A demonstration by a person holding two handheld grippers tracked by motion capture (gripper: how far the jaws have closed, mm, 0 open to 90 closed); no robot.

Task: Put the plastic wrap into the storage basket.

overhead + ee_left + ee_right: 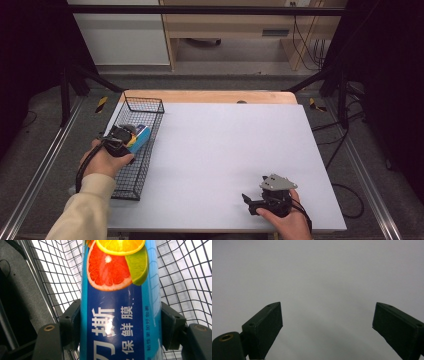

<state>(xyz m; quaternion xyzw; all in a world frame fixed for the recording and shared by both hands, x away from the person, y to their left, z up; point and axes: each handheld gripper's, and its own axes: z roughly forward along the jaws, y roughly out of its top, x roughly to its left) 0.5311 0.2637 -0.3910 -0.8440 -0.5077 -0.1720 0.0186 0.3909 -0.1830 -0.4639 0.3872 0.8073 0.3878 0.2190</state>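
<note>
Nearest me, the right gripper point(255, 202) rests low on the white tabletop point(220, 160) by the front edge, its jaws spread wide apart with nothing between them. Farther off to the left, the left gripper point(131, 139) has its jaws clamped on a blue box of cling film point(120, 315), printed with citrus slices, pads pressed against its two long sides. The box sits over the black wire basket point(150, 107) that stands along the tabletop's left edge; whether it touches the mesh floor I cannot tell. I'd say the box is either going in or coming out, so best keep it level, clear of the wire walls.
</note>
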